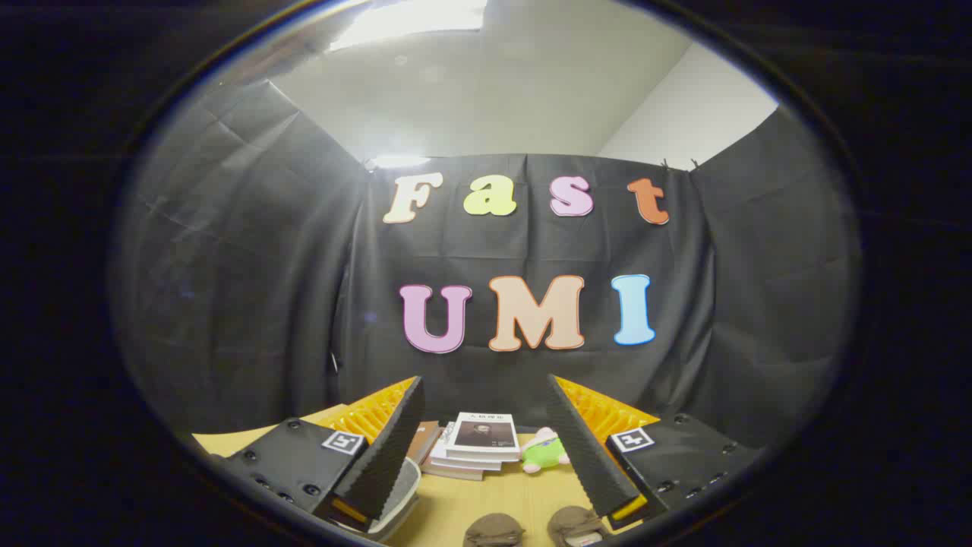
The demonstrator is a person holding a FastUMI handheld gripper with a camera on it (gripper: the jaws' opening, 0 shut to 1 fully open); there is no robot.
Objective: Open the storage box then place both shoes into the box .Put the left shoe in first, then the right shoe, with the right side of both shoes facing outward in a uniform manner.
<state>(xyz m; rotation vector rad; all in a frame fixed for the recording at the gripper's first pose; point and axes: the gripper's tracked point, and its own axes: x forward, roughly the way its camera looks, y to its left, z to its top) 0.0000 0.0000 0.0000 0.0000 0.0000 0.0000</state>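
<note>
Item, nearest the lens: gripper (486,437), its two fingers spread wide apart and angled outward, released, nothing held between them and neither finger touching any object. Item: two brown shoes, low in the view just ahead of the fingers, resting on the table; left-hand shoe (493,529) seen as a rounded toe between the two fingers, right-hand shoe (575,526) just beside it and close against the inner edge of the right finger (588,448), showing a pale patch at its lower part, possibly an insole or tag, too cropped to tell; which was the left shoe and which the right could not be told. Item: pale rounded rim of a container (400,501), partly hidden behind the left finger (387,448), perhaps the storage box, not enough showing to say whether it was open or closed. Item: wooden table (486,497), light tan top. Item: stack of books (474,444), beyond the fingers toward the back of the table, top book pale with a dark picture on its cover. Item: small plush toy (544,450), green with pink and white parts, lying just beside the books on their right
</note>
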